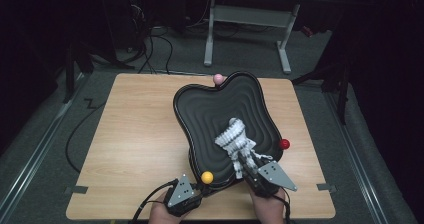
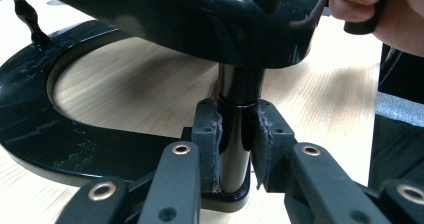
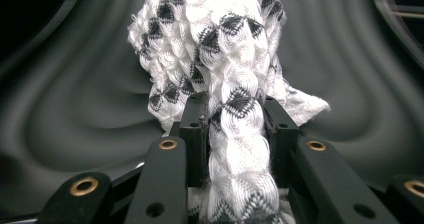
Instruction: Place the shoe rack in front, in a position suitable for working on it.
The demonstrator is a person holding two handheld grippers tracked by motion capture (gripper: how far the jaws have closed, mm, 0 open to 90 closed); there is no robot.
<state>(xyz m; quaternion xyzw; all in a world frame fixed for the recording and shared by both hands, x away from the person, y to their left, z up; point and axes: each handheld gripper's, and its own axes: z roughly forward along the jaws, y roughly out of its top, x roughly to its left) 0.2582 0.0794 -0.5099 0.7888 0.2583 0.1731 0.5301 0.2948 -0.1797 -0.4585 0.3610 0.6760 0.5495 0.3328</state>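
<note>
While the left gripper (image 2: 234, 149) clamped the tray's stem (image 2: 235, 134) to steady it, the right gripper (image 3: 235, 134) pinched the white-and-black cloth (image 1: 234, 138), pressing it into the ridged black tray (image 1: 210, 109) at centre frame, apparently for wiping.

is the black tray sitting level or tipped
Tipped. In the high view the black tray leans on its stand, while the left gripper clamps the post under it.
</note>
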